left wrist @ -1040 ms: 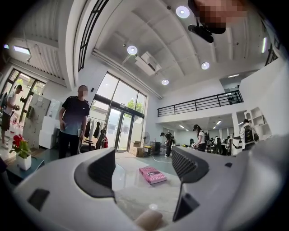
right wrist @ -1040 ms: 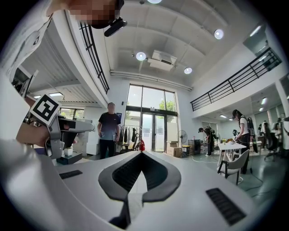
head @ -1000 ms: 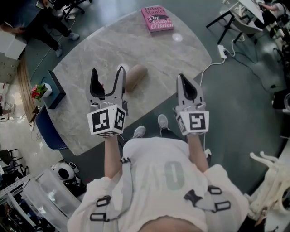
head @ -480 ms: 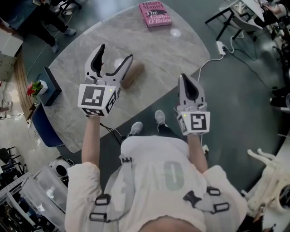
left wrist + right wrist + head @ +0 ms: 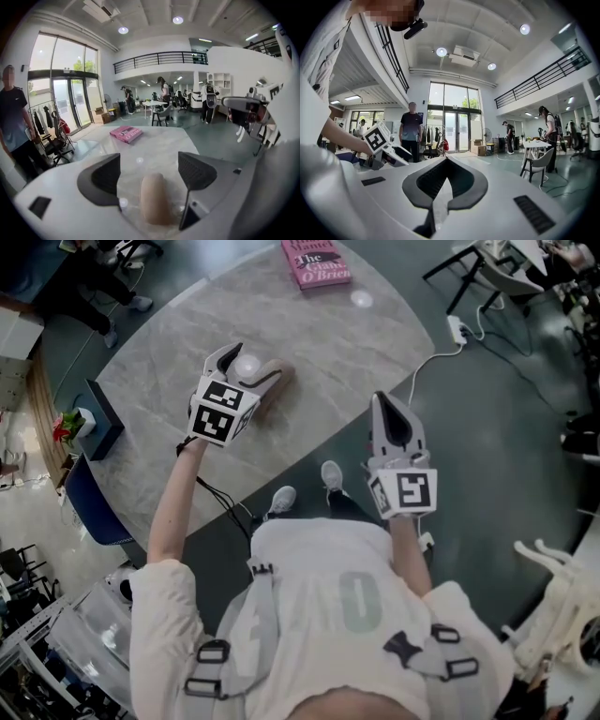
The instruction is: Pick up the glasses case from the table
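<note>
The glasses case (image 5: 275, 383) is a tan oblong lying on the grey marble table (image 5: 347, 343) near its front edge. My left gripper (image 5: 246, 368) is open and low over the case's near end. In the left gripper view the case (image 5: 154, 199) lies lengthwise between the two dark pads (image 5: 105, 176), apart from both. My right gripper (image 5: 384, 404) is shut with nothing in it and hangs off the table's front edge, over the floor; its jaws meet at a point in the right gripper view (image 5: 447, 161). That view also catches the left gripper's marker cube (image 5: 377, 138).
A pink book (image 5: 316, 261) (image 5: 125, 133) lies at the table's far edge. A dark box with red flowers (image 5: 98, 418) sits at the table's left end, with a blue chair (image 5: 89, 507) below it. A power strip and cable (image 5: 459, 332) lie on the floor at the right.
My left gripper has moved forward and down from near my body to the case, which now lies between its open jaws. The right gripper has stayed in place, shut.
</note>
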Demonstrator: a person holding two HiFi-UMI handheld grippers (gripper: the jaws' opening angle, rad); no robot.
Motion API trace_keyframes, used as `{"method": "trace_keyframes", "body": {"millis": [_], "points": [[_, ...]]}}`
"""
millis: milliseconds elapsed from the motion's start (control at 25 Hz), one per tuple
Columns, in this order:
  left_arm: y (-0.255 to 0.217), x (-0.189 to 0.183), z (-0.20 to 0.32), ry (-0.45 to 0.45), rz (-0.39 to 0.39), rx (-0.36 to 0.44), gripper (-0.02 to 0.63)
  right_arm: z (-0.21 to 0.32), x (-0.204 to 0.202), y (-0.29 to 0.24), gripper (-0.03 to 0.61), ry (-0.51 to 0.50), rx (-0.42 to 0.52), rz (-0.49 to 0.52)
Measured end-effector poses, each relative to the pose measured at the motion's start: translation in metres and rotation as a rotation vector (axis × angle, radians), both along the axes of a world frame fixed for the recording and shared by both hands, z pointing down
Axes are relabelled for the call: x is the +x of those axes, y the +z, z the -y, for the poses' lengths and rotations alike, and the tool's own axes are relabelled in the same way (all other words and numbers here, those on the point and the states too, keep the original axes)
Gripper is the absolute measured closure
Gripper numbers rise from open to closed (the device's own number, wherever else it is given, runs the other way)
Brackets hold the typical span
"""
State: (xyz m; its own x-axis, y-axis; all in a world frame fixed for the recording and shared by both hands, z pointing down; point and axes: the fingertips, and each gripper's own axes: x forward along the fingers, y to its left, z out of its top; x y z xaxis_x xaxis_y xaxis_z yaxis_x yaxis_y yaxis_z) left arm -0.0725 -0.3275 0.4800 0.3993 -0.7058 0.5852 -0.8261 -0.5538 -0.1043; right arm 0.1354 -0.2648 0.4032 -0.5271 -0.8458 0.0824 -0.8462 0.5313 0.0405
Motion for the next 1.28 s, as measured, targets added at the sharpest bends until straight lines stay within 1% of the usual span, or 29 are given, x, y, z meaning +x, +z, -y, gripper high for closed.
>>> {"method": "trace_keyframes", "body": {"millis": [120, 200, 280, 400, 520, 640, 760, 840, 920, 1080, 1200, 1280], "points": [[0.037, 0.005, 0.002, 0.049, 0.073, -0.085, 0.245, -0.002, 0.002, 0.004, 0.578, -0.008, 0.001, -0.014], [0.062, 0.006, 0.001, 0.057, 0.121, -0.149, 0.245, -0.003, 0.004, 0.008, 0.578, -0.009, -0.011, -0.012], [0.080, 0.008, 0.000, 0.052, 0.149, -0.204, 0.245, -0.004, 0.010, 0.015, 0.578, 0.013, -0.046, 0.009], [0.102, 0.013, 0.001, 0.056, 0.168, -0.248, 0.245, -0.004, 0.020, 0.022, 0.578, 0.051, -0.098, 0.055], [0.123, 0.007, 0.004, 0.056, 0.219, -0.289, 0.245, -0.004, 0.026, 0.024, 0.578, 0.056, -0.105, 0.051], [0.136, -0.005, 0.009, 0.010, 0.252, -0.297, 0.245, -0.003, 0.033, 0.029, 0.578, 0.077, -0.122, 0.041], [0.147, -0.008, 0.004, 0.015, 0.282, -0.352, 0.245, -0.001, 0.043, 0.036, 0.578, 0.108, -0.148, 0.040], [0.155, -0.006, 0.000, 0.020, 0.278, -0.387, 0.245, 0.000, 0.047, 0.039, 0.578, 0.110, -0.156, 0.036], [0.154, -0.005, 0.002, 0.015, 0.272, -0.404, 0.245, 0.000, 0.049, 0.040, 0.578, 0.101, -0.160, 0.032], [0.162, -0.007, -0.001, 0.014, 0.260, -0.483, 0.245, -0.001, 0.045, 0.042, 0.578, 0.082, -0.171, 0.041], [0.176, -0.003, -0.007, 0.013, 0.241, -0.534, 0.245, 0.000, 0.043, 0.042, 0.578, 0.070, -0.171, 0.034], [0.179, -0.001, -0.005, 0.016, 0.250, -0.537, 0.245, 0.000, 0.045, 0.044, 0.578, 0.069, -0.175, 0.032]]}}
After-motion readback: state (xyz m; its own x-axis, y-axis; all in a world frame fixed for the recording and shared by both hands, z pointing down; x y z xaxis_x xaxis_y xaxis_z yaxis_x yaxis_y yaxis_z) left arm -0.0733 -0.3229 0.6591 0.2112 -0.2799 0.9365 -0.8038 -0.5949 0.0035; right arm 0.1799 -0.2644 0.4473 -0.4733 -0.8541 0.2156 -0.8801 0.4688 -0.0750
